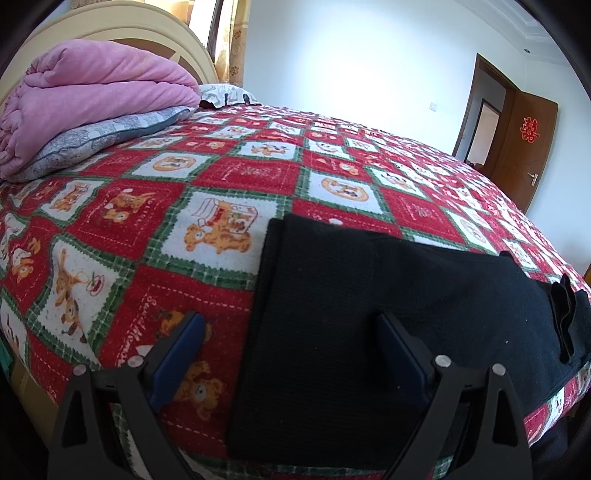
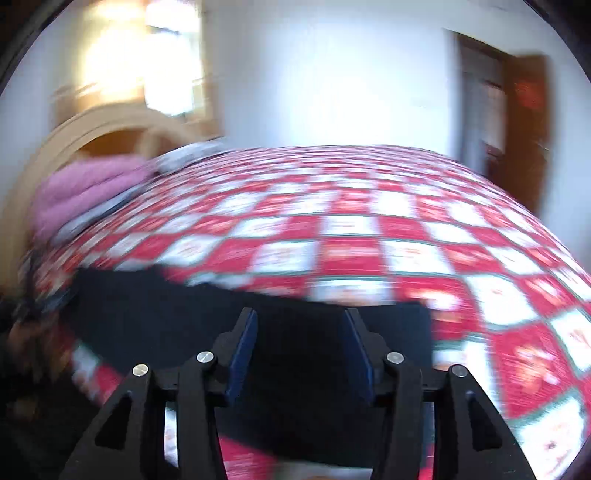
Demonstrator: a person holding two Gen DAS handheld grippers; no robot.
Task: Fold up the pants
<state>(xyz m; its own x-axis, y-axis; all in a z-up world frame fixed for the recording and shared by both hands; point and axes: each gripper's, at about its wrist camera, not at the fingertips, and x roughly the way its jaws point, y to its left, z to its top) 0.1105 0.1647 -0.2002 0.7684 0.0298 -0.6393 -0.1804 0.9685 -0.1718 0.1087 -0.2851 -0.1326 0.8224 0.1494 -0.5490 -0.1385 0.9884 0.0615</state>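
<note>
Black pants [image 1: 362, 314] lie folded flat on the red checked bedspread [image 1: 184, 184], near the bed's front edge. My left gripper [image 1: 290, 325] is open just above their left edge, its left finger over the bedspread and its right finger over the black cloth. It holds nothing. In the right wrist view, which is blurred by motion, the pants [image 2: 177, 314] stretch leftwards. My right gripper [image 2: 300, 321] is open over their right end and holds nothing.
A pink quilt [image 1: 85, 96] on a grey pillow [image 1: 92, 140] lies at the bed's head, by a cream headboard [image 1: 122, 26]. A brown door [image 1: 524, 147] stands open on the far right wall. The bed's front edge is directly below both grippers.
</note>
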